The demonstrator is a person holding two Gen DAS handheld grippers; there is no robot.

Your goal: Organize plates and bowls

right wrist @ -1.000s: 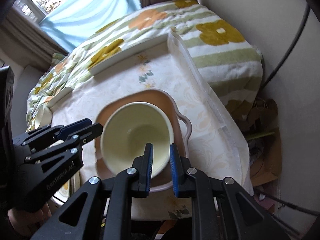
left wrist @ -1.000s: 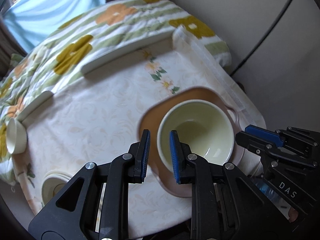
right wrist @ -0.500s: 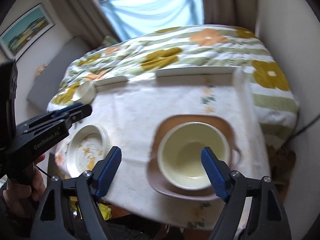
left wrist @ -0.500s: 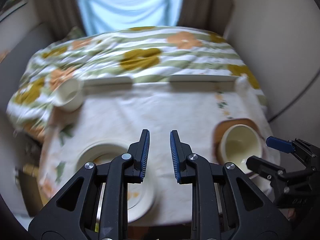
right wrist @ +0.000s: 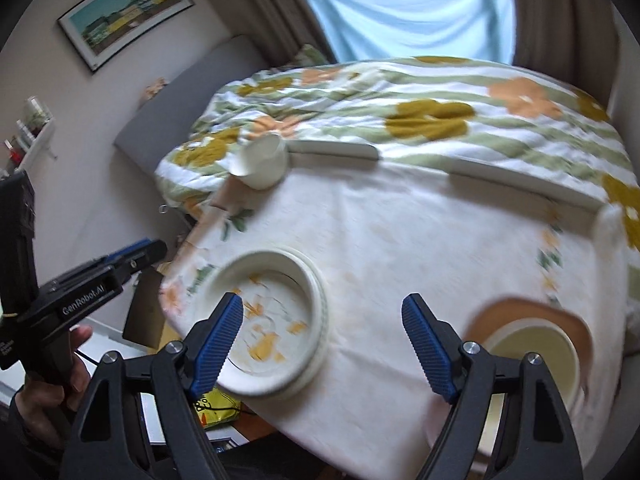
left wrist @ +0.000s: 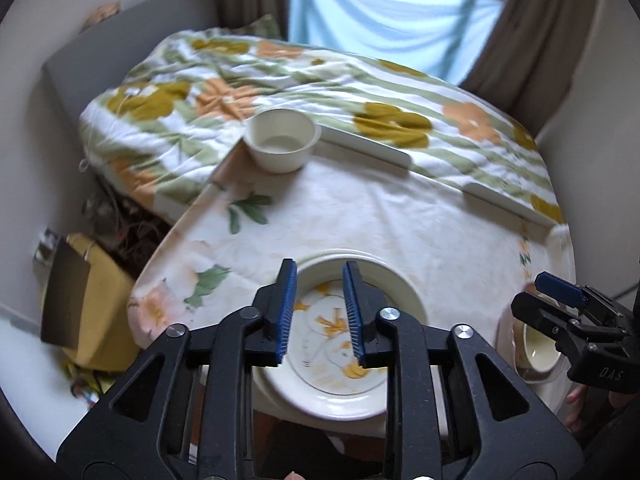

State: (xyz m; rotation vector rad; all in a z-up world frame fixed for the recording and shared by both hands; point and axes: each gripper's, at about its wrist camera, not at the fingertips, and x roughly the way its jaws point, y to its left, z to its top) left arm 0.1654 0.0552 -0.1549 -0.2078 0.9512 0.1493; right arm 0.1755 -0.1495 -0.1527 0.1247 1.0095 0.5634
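Both wrist views downward, sharing floral plate (left wrist: 336, 356).

Both grippers now off the cream bowl (right wrist: 532, 356), jaws opened, over floral plate (left wrist: 340, 344).

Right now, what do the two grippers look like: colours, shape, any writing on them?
Both are matte black plastic frames with triangular cut-outs, silver screws and ribbed blue pads on the fingers. The left gripper has "GenRobot.AI" in white letters on its side, seen from the right wrist view. The right gripper shows white letters too, but they appear upside down and are hard to read. No cables or sleeves are clearly visible.
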